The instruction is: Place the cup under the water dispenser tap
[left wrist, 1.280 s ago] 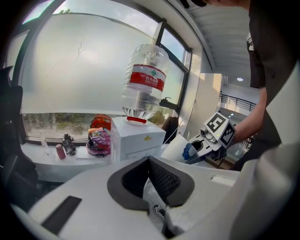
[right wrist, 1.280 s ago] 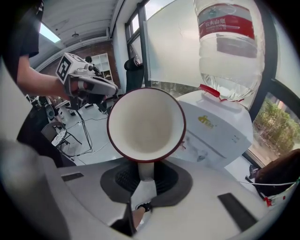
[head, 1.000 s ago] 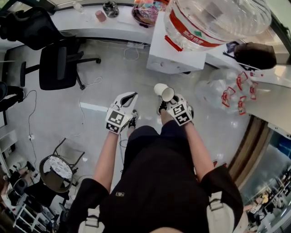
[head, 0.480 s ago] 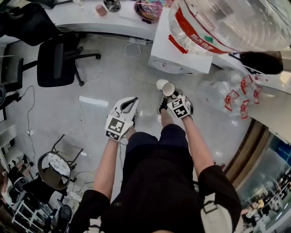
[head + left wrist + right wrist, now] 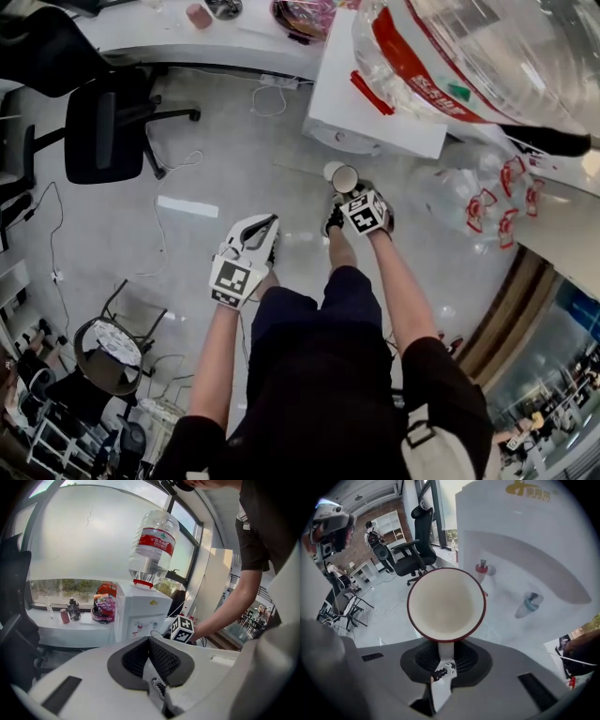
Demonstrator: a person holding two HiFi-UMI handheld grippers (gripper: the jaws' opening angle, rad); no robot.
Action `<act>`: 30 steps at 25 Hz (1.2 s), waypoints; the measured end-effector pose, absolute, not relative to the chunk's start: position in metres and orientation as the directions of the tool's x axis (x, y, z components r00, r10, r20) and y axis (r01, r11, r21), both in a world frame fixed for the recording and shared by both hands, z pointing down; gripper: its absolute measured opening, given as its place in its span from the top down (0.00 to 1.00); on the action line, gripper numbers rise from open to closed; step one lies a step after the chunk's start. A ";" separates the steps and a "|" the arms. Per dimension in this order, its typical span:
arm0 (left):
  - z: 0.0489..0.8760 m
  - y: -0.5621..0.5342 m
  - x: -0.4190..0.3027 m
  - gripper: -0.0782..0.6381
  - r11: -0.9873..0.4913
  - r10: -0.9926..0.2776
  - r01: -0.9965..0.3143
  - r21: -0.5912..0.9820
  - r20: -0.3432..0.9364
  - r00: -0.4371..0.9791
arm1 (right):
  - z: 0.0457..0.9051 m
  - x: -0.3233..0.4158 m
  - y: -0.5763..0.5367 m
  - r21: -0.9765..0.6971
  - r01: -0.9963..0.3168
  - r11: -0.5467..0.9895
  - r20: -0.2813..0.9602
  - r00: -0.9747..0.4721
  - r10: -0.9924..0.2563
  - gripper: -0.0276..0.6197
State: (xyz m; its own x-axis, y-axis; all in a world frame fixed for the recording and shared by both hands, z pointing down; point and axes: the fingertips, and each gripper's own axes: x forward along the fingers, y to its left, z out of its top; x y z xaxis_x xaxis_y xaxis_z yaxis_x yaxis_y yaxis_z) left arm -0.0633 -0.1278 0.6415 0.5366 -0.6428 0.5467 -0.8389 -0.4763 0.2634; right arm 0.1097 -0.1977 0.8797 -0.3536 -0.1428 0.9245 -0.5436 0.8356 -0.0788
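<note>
A white cup [image 5: 343, 178] with a red rim hangs in my right gripper [image 5: 349, 192], just in front of the white water dispenser [image 5: 375, 103]. In the right gripper view the cup [image 5: 446, 603] faces me mouth-on, and my right gripper [image 5: 446, 654] is shut on its handle. The red tap [image 5: 482, 568] is just right of the rim, and the blue tap [image 5: 531, 601] is further right. My left gripper [image 5: 265, 225] is lower left, apart from the cup. Seen from its own camera, the left gripper [image 5: 150, 641] is shut and empty.
A large water bottle [image 5: 487, 47] sits upside down on the dispenser. A black office chair [image 5: 108, 127] stands far left, and a counter [image 5: 141, 33] with small items runs behind it. Empty bottles [image 5: 459, 192] lie right of the dispenser. A round stool [image 5: 112, 347] stands at lower left.
The right gripper has carried the cup downward and nearer the dispenser's front. The left gripper has sunk a little. Neither gripper's jaws have changed.
</note>
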 end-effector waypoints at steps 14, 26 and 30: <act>0.675 -0.112 -0.069 0.91 -0.450 -0.614 -0.842 0.297 0.581 0.533 | 0.962 0.100 -0.233 -0.005 -0.595 0.804 0.960 -0.228 -0.162 0.90; 0.688 -0.099 -0.065 0.91 -0.422 -0.624 -0.853 0.308 0.584 0.520 | 0.985 0.089 -0.283 0.097 -0.579 0.809 0.967 -0.139 -0.215 0.90; 0.696 -0.091 -0.066 0.91 -0.401 -0.616 -0.857 0.324 0.597 0.513 | 0.993 0.087 -0.295 0.114 -0.565 0.817 0.968 -0.123 -0.221 0.90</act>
State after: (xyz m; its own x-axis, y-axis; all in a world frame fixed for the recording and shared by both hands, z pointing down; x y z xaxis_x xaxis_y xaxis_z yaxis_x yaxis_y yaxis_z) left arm -0.0661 -0.0910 0.6960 0.5134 -0.6161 0.5973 -0.8572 -0.4006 0.3236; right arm 0.0870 -0.2946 0.9933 -0.1230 -0.2206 0.9676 -0.5653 0.8169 0.1144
